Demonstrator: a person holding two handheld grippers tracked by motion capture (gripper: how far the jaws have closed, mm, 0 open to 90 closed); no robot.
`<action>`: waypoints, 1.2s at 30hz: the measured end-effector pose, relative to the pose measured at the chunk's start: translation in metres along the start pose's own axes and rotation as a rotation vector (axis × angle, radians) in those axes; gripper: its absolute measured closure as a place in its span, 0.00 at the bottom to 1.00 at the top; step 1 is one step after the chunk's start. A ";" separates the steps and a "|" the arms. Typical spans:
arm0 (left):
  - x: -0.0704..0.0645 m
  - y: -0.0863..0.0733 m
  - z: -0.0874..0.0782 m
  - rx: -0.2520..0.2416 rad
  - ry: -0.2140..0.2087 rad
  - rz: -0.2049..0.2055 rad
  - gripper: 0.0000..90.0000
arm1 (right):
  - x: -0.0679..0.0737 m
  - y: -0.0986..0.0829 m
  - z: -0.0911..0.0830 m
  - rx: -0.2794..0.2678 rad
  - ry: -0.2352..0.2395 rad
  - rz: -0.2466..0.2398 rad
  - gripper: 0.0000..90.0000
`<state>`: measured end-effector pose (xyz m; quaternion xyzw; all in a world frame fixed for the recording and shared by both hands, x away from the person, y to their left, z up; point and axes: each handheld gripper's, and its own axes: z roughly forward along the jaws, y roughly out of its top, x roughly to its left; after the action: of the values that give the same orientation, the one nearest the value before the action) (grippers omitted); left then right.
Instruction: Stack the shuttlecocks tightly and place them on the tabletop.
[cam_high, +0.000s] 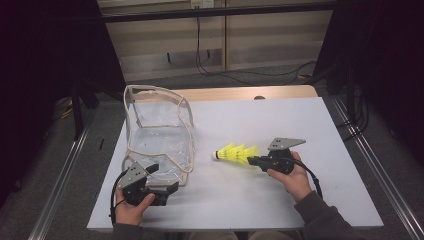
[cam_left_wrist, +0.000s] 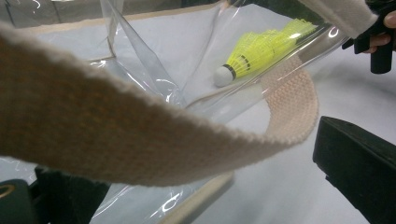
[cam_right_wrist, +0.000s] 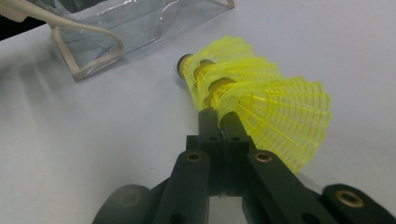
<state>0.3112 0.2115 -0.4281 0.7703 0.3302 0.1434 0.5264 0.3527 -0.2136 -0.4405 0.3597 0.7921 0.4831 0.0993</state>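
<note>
A clear plastic bag (cam_high: 155, 130) with beige trim stands open on the left of the white table (cam_high: 300, 125). My left gripper (cam_high: 162, 177) is at its near corner, open, with its jaws wide apart on either side of the bag's beige strap (cam_left_wrist: 116, 135). Three nested yellow shuttlecocks (cam_high: 235, 153) hang just above the table to the right of the bag, white cork pointing at it. My right gripper (cam_high: 252, 161) is shut on the skirt of the rear one (cam_right_wrist: 261, 107). In the left gripper view the shuttlecocks (cam_left_wrist: 261, 51) show through the clear bag wall (cam_left_wrist: 149, 79).
A wooden strip (cam_high: 250, 92) runs along the table's far edge. Metal rails (cam_high: 365, 150) flank both sides, and cables (cam_high: 235, 75) lie on the floor behind. Bare white surface stretches to the right of and behind the shuttlecocks.
</note>
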 end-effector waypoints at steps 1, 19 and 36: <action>0.000 0.000 0.000 0.000 0.000 0.000 0.02 | 0.000 0.000 0.001 -0.001 0.001 0.003 1.00; 0.000 0.000 0.000 0.002 0.000 0.000 0.03 | -0.001 0.000 0.004 -0.005 -0.012 0.020 1.00; 0.000 0.000 0.000 0.000 0.003 -0.001 0.03 | 0.000 -0.001 0.011 -0.013 -0.022 0.046 1.00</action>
<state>0.3111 0.2118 -0.4281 0.7699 0.3315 0.1441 0.5259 0.3572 -0.2063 -0.4469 0.3827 0.7793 0.4862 0.0991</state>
